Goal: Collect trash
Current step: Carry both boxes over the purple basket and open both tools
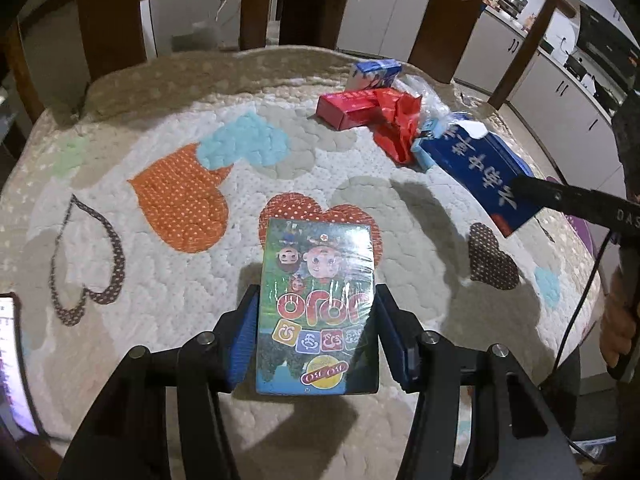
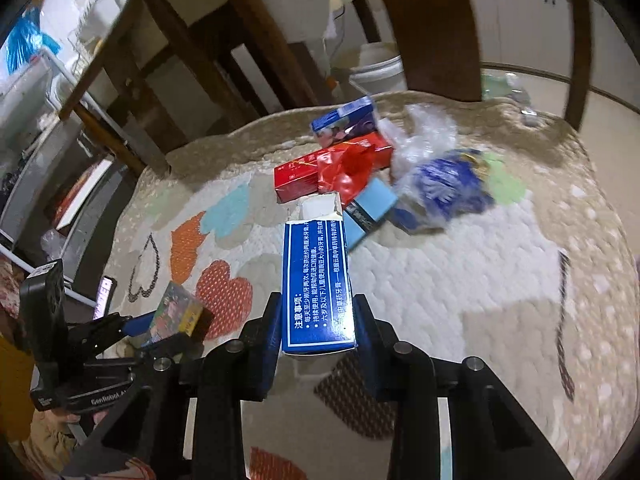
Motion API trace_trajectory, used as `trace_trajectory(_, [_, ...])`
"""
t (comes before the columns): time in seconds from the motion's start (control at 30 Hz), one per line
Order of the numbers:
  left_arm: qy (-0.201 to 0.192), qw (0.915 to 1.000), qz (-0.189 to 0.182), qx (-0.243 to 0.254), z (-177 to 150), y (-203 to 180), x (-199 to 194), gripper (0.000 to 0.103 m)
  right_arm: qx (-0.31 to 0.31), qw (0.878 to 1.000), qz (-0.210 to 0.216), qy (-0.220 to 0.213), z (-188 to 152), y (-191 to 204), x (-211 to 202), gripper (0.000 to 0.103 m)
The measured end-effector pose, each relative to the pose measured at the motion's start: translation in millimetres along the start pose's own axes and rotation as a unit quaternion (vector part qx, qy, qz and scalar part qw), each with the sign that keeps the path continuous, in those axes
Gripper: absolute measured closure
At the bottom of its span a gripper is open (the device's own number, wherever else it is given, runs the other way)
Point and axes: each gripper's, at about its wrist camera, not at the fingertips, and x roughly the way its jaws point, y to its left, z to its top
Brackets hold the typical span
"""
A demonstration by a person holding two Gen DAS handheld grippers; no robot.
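Note:
In the left wrist view my left gripper (image 1: 318,296) is shut on a shrink-wrapped cartoon card box (image 1: 318,304), held a little above the quilt with its shadow below. In the right wrist view my right gripper (image 2: 319,304) is shut on a long blue toothpaste box (image 2: 318,280) with white print and a torn open far end. That box (image 1: 480,168) also shows at the right of the left view, with the right gripper's black finger (image 1: 560,200) on it. The left gripper (image 2: 172,328) with the card box (image 2: 176,314) appears at lower left in the right view.
A trash pile lies at the far side of the heart-patterned quilt (image 1: 160,160): a red box (image 2: 320,168), red wrapper (image 2: 352,172), small blue-white carton (image 2: 344,118), clear plastic (image 2: 424,132), crumpled blue bag (image 2: 444,184), light blue box (image 2: 368,208). Wooden chair backs (image 1: 448,20) stand behind.

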Motion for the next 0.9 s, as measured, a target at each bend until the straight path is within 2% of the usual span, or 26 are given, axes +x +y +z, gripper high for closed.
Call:
trace_trajectory(0.17, [-0.020, 0.9991, 0.020, 0.030, -2, -26, -19, 0.049, 0.018, 1.000, -0.002, -0.025, -19, -6, -26, 0.066])
trace_trajectory(0.33, [-0.028, 0.9976, 0.014, 0.061, -2, -54, -30, 0.049, 0.032, 0.998, -0.012, -0.052, -35, -23, -57, 0.066])
trace_trajectory(0.5, [-0.026, 0.9955, 0.004, 0.091, 6, -89, -28, 0.049, 0.061, 0.994, -0.035, -0.078, -48, -56, -87, 0.066])
trace_trajectory(0.67, [-0.028, 0.9894, -0.014, 0.142, 23, -143, -21, 0.049, 0.097, 0.988, -0.063, -0.106, -60, -95, -116, 0.066])
trace_trajectory(0.9, [-0.024, 0.9763, -0.060, 0.207, 53, -237, 4, 0.049, 0.170, 0.968, -0.110, -0.145, -85, -172, -162, 0.066])
